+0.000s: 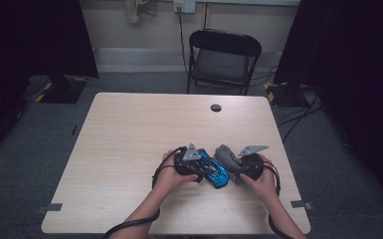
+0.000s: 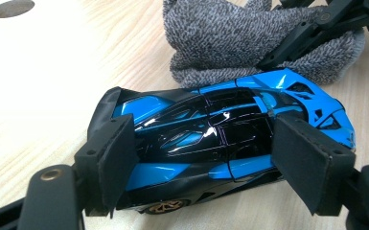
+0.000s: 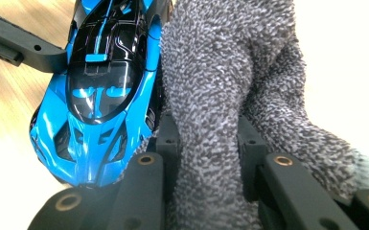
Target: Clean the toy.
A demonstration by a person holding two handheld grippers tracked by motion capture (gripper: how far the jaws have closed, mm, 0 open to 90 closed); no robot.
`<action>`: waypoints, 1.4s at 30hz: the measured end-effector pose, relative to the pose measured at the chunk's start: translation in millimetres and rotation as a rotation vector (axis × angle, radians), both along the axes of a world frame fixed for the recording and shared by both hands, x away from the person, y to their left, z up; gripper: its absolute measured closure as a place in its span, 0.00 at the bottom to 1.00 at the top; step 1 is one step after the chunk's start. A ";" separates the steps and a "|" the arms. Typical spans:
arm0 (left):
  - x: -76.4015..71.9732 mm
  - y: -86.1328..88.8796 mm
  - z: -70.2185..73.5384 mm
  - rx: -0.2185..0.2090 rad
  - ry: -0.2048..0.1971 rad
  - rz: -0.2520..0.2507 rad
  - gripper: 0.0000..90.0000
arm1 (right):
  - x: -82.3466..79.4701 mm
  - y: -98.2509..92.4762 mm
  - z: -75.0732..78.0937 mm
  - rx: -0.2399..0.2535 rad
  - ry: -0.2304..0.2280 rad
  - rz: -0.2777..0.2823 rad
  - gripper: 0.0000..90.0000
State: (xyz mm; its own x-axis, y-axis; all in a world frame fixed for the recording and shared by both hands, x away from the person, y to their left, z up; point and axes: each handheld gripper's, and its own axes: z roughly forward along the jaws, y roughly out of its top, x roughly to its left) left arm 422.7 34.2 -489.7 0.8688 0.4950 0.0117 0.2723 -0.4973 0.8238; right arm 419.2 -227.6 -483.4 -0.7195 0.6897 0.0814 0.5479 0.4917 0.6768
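Observation:
A blue and black toy car (image 1: 215, 173) lies on the wooden table near its front edge. My left gripper (image 2: 206, 155) is shut on the car (image 2: 196, 129), one pad on each side of its body. A grey knitted cloth (image 1: 225, 155) rests against the car's right side. In the right gripper view, my right gripper (image 3: 208, 143) is shut on a fold of the cloth (image 3: 220, 72), which touches the car (image 3: 100, 91) along its side. The high view shows the left gripper (image 1: 203, 171) and right gripper (image 1: 235, 172) close together, a hand behind each.
The light wooden table (image 1: 129, 129) has a round cable hole (image 1: 216, 107) near its far edge. A black folding chair (image 1: 222, 57) stands behind the table. Dark curtains hang at both sides, and cables run over the floor at the right.

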 end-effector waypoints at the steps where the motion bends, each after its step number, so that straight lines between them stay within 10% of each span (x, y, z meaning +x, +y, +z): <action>1: -0.1 0.0 0.1 0.001 0.000 0.001 0.26 | -0.5 -0.3 0.0 0.001 -0.001 -0.001 0.79; 42: -0.6 -1.7 1.7 0.021 0.001 0.004 0.27 | -24.6 -24.7 1.0 -0.001 0.023 0.021 0.78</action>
